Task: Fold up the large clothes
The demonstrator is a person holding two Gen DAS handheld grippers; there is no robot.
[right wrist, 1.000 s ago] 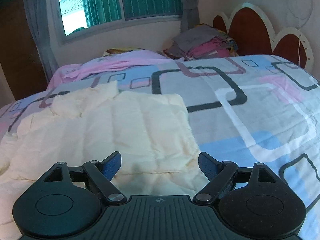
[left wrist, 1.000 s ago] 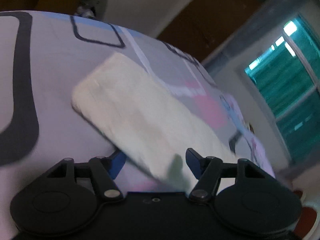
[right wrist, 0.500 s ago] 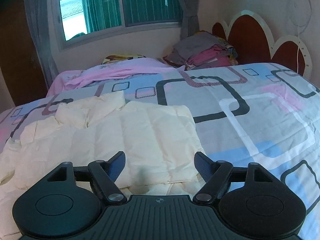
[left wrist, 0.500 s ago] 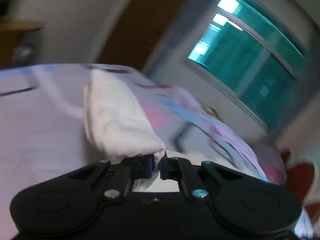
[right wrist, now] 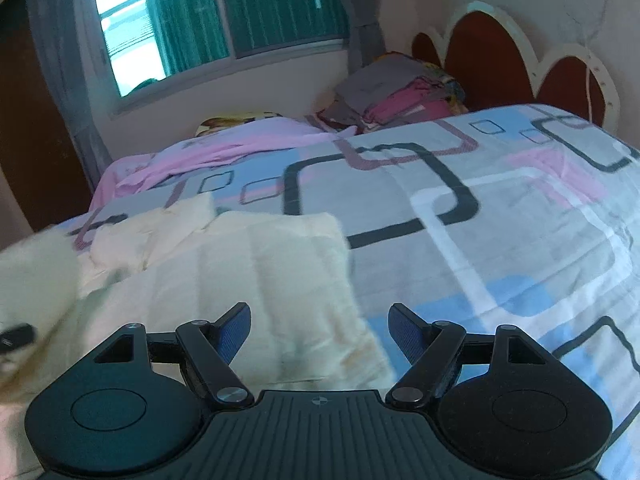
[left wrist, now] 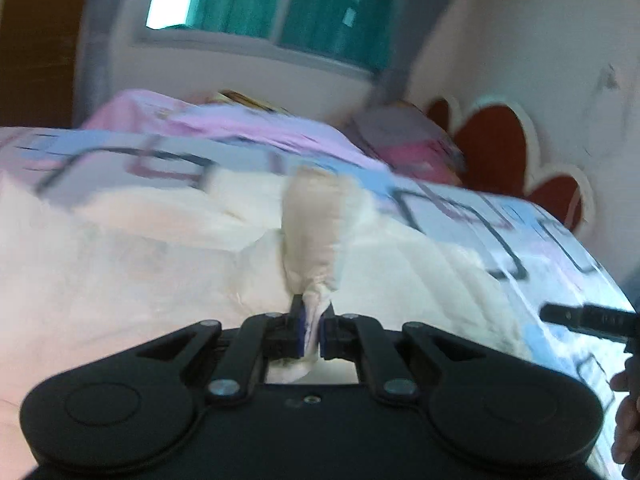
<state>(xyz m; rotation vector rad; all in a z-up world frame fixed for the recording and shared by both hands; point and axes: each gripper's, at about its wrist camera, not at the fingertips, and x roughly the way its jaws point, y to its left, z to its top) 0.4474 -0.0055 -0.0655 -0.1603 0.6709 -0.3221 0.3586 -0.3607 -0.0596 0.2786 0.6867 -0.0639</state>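
Cream garment, large and quilted in look, lies spread over the near left part of the bed, on a bedspread patterned with dark, pink and blue rounded squares. In the right wrist view it runs from about 9 o'clock to 6 o'clock, its right edge passing between the tool's fingers. Left gripper: jaws closed tight on a bunched fold of the cream garment, which stands up from the pads as a twisted column toward 12 o'clock; the rest of the cloth lies below on both sides. That view is blurred. Right gripper: jaws set wide apart, having just narrowed slightly, nothing clamped; the blue pads hover above the garment's near edge, and contact with the cloth cannot be confirmed. A dark part of the right tool and part of a hand show at 4 o'clock in the left wrist view. Noted beyond: a pink sheet at 11 o'clock, a stack of folded clothes at 1 o'clock beside a scalloped red headboard, and a window with green curtains at 12 o'clock.
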